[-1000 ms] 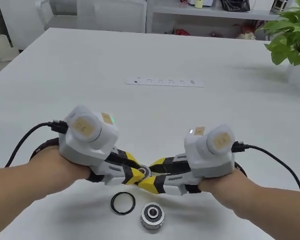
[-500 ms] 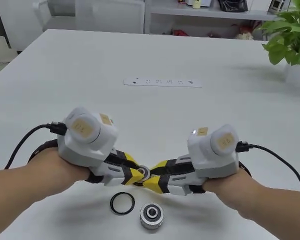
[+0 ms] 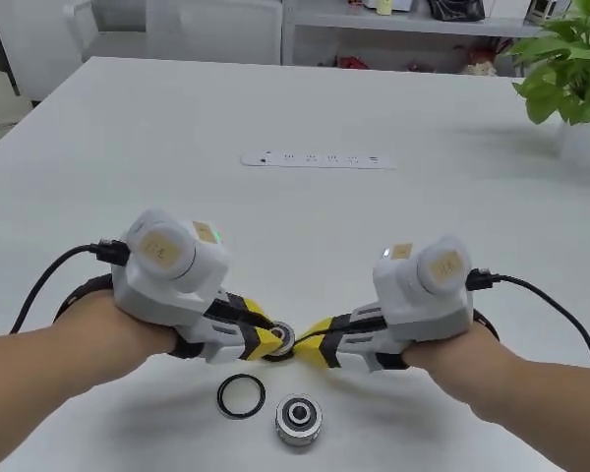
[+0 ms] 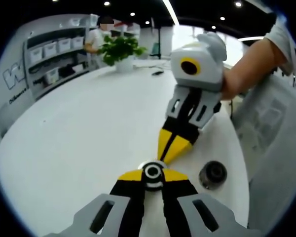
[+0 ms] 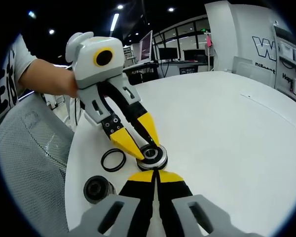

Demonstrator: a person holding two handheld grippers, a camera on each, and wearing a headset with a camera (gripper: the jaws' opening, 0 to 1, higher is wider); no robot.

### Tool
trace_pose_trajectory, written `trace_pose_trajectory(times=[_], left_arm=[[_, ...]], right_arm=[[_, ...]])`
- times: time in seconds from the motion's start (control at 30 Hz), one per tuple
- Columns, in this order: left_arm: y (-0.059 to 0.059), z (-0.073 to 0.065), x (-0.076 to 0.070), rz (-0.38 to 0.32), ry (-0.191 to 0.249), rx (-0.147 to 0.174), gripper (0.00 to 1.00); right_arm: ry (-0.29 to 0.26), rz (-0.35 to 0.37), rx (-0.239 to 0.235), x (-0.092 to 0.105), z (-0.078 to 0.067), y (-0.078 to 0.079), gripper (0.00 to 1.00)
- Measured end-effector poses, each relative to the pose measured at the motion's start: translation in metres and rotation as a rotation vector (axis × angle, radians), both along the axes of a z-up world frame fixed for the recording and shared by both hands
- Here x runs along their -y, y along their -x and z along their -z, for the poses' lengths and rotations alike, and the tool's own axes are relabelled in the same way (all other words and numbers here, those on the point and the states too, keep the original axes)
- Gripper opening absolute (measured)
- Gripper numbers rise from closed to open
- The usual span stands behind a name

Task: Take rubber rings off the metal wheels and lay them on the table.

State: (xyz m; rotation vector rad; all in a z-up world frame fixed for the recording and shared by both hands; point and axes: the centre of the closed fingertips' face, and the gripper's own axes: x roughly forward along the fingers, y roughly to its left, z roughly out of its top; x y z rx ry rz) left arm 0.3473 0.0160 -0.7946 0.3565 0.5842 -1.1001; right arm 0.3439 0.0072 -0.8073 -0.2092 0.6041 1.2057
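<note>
Bright, even light comes from ceiling lamps [image 5: 114,22] and leaves the white table [image 3: 305,108] a little washed out in the head view, with only faint, soft shadows near its lower edge. Both gripper views bend strongly toward their edges, and their backgrounds look soft.

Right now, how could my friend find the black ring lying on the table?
Start at the white table, then its near edge, below the left gripper. The rubber ring lies flat beside a metal wheel: a thin black hoop, empty inside.
</note>
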Motion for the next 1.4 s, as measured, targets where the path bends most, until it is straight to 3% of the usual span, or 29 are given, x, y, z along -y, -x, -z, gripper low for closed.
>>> trace_pose_trajectory(times=[0.2, 0.53, 0.77, 0.83, 1.4], left_arm=[[0.000, 0.000, 0.000, -0.003, -0.010, 0.005, 0.12], [0.001, 0.000, 0.000, -0.018, -0.027, 0.002, 0.12], [0.000, 0.001, 0.000, -0.031, -0.049, 0.008, 0.12], [-0.001, 0.001, 0.000, -0.034, -0.053, 0.012, 0.11], [0.000, 0.001, 0.000, -0.037, -0.052, 0.015, 0.11]], right_arm=[[-0.012, 0.055, -0.062, 0.003, -0.001, -0.003, 0.00], [-0.094, 0.153, -0.149, 0.003, -0.008, -0.011, 0.00], [-0.122, 0.164, -0.167, 0.001, -0.012, -0.011, 0.00], [-0.108, 0.164, -0.154, 0.001, -0.012, -0.011, 0.00], [-0.141, 0.139, -0.168, -0.006, -0.017, -0.004, 0.00]])
